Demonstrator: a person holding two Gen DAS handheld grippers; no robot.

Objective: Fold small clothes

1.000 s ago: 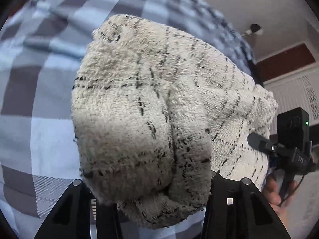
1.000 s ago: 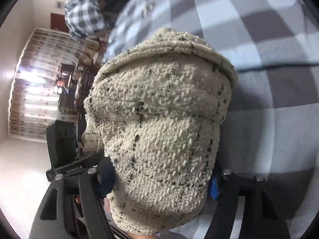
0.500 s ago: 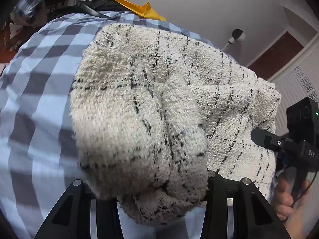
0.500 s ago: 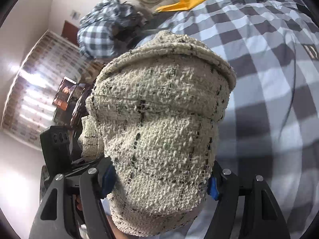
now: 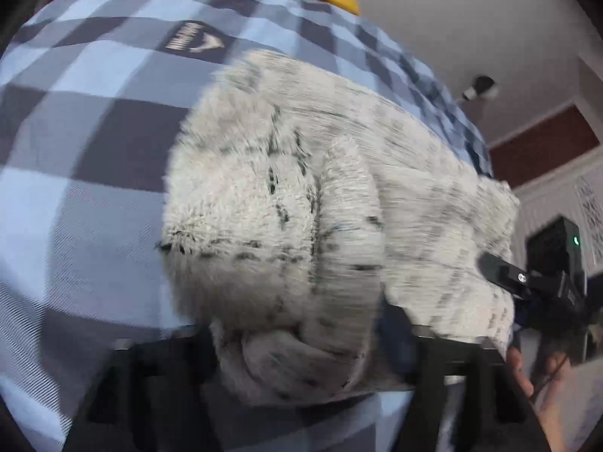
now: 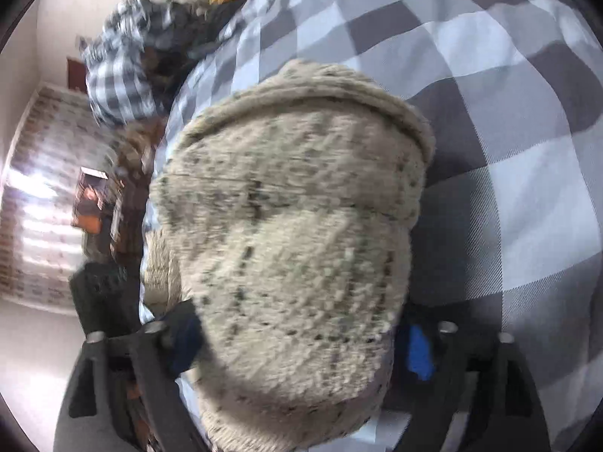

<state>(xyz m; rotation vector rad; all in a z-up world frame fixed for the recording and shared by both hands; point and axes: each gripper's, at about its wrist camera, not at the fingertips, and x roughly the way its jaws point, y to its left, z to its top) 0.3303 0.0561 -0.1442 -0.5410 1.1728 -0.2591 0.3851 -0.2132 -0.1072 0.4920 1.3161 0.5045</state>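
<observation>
One cream knit garment (image 5: pixel 301 203) with dark flecked lines lies bunched on the one blue-and-grey checked bedcover (image 5: pixel 75 188), a thick fold between each pair of my fingers. My left gripper (image 5: pixel 301 342) and right gripper (image 6: pixel 297 333) have both just been opening; the blur hides whether their pads touch the cloth. My hand (image 5: pixel 542 384) shows under the right tool.

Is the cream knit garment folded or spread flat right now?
Folded: the cream knit garment is doubled over in thick layers on the checked bedspread.
</observation>
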